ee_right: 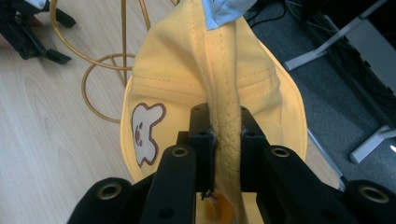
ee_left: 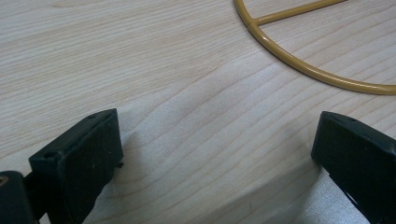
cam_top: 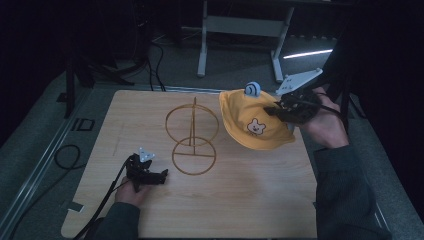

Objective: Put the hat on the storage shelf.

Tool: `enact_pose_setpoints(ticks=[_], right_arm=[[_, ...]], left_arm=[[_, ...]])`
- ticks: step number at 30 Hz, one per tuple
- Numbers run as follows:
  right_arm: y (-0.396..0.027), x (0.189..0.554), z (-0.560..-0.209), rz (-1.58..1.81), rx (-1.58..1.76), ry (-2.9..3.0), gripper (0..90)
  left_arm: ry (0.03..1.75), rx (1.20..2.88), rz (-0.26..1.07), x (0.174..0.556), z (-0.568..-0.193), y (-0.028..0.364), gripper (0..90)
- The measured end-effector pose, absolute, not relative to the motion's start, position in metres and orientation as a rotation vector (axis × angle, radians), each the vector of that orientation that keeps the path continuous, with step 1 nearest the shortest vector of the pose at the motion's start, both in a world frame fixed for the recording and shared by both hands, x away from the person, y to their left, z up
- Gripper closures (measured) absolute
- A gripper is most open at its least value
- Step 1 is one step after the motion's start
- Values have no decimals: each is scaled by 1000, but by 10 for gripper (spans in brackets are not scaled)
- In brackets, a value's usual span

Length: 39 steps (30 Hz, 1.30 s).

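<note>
Right gripper (cam_top: 286, 107): its jaws are pinching a fold of the yellow hat (cam_top: 250, 122), holding it up over the far right part of the table (cam_top: 240, 200); the right gripper view shows the seam squeezed between the two black jaws.
Left gripper (cam_top: 161, 176): it is resting low on the wood at the near left with its jaws standing wide apart and nothing between them.
Hat position: it is hanging in the air just right of the gold wire stand (cam_top: 192, 135), bear patch (cam_top: 256, 126) facing the camera, a pale blue ear (cam_top: 252, 89) poking up at the top.
Risk — slipping: only a narrow ridge of cloth is being gripped, so the hat could be sliding out if it is swung quickly.
Risk — snagging: the brim is hanging close to the stand's upper ring, and the light frame looks easy to tip if the cloth is catching it.
Stand: its base ring is lying flat on the table, its post and upper ring rising between the two grippers — right in the way of any hand-over.
Surroundings: dark floor, cables and a grey table frame (cam_top: 240, 25) are lying beyond the far edge; details there are probably too dim to trust.
</note>
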State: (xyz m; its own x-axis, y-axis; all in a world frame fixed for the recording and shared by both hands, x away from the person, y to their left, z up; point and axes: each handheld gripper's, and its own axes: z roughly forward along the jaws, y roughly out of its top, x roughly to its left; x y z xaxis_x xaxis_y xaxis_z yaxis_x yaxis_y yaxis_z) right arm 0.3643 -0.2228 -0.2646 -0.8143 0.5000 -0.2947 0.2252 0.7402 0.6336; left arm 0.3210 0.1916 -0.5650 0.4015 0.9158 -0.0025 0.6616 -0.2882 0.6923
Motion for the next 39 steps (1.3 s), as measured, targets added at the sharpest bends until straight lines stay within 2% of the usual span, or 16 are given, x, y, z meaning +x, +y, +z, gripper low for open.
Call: enact_pose_setpoints(ticks=[39], right_arm=[[-202,356,-239,1058,404,2403,807]], left_arm=[[1340,2048,536,321,-565,192,20]])
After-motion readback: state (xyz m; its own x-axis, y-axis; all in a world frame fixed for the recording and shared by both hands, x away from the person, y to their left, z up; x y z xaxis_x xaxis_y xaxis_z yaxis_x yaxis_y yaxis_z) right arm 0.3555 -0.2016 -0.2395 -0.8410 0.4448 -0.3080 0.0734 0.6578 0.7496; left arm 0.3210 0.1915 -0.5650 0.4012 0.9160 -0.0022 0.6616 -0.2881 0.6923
